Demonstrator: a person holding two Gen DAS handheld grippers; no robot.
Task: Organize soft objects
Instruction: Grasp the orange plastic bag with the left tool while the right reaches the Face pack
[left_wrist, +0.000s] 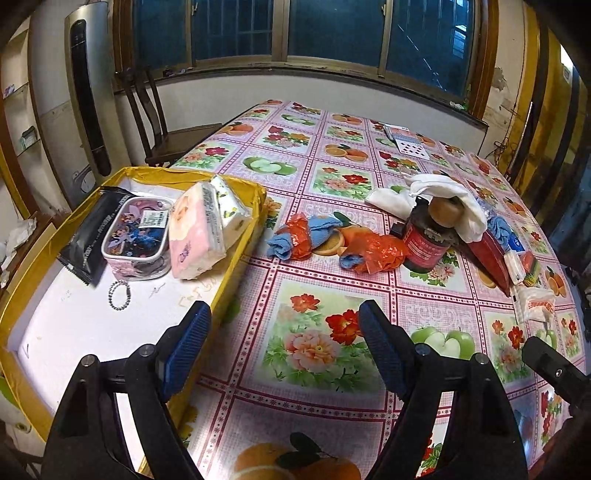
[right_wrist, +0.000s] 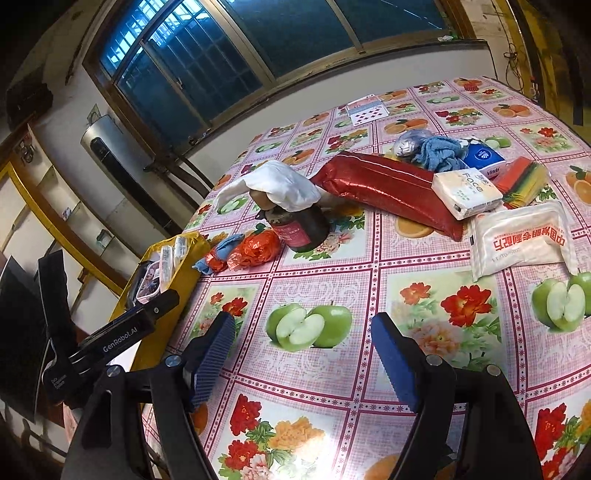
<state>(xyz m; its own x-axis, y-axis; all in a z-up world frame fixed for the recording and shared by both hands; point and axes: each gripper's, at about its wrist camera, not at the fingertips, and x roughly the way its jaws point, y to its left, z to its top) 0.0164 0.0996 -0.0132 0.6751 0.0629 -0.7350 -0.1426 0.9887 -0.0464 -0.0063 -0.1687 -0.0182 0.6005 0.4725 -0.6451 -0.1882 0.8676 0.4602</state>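
While the soft things are split between two places, some already lie in the yellow-rimmed tray (left_wrist: 240, 184) at the table's left edge: a pink tissue pack (left_wrist: 195, 236) leaning against a white printed pack (left_wrist: 231, 206), a cartoon pouch (left_wrist: 138, 240) with a bead chain, and a black wipes packet (left_wrist: 94, 230). Just beside the tray on the flowered tablecloth (left_wrist: 332, 369) lies a bundle of blue cloth and orange plastic (left_wrist: 317, 240). Next to that stands a dark jar (right_wrist: 299, 230) with a white cloth (right_wrist: 280, 184) draped over its top. Farther right a long red pouch (right_wrist: 388, 192) lies tilted, with a cream tissue pack (right_wrist: 467, 192) resting against it, a blue tissue pack (right_wrist: 484, 157) and a blue rag (right_wrist: 439, 149) behind, and a flat white packet (right_wrist: 521, 240) nearer. Playing cards (right_wrist: 364, 110) sit well apart near the window. The left gripper (left_wrist: 284, 325) hovers over the tray's corner and the table, fingers spread wide and holding nothing. The right gripper (right_wrist: 303, 332) hangs over bare tablecloth, likewise spread wide and empty.
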